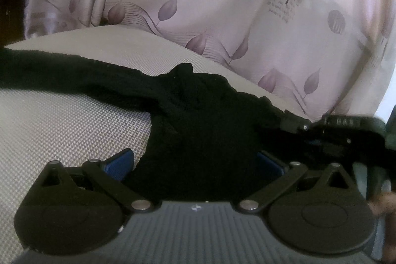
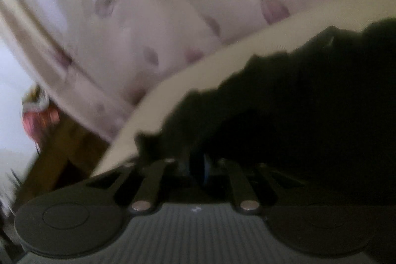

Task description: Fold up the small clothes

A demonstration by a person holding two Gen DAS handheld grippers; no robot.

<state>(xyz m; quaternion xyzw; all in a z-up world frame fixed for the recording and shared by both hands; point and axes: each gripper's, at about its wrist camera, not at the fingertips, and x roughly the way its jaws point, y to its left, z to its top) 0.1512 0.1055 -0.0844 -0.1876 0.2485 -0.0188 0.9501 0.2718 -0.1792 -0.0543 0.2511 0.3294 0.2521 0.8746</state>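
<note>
- Fingers of the left claw (image 1: 194, 162) stand spread wide, a blue pad showing on each side. The bunched body of the black garment (image 1: 198, 120) lies between them, and the left-hand pad is clear of the cloth.
- Fingers of the right claw (image 2: 198, 165) sit nearly together, with only a narrow slit and a sliver of blue between them. The view is blurred, so I cannot tell whether they pinch the cloth.
- Just ahead of both claws the garment is matte, dark and rumpled, with ragged edges. One arm of it stretches far to the left of the left claw.
- Under it lies a pale woven surface (image 1: 61, 128) with a fine ribbed grain. It is bare left of the left claw, and its far edge curves close behind the garment.
- Only the left view shows the right claw's black body, on the garment's right end.
- Beyond hangs a glossy pink curtain (image 1: 222, 16) printed with purple leaves and lettering.
- Only the right view shows brown wood (image 2: 57, 152) and a red blur (image 2: 39, 118) to the far left.
</note>
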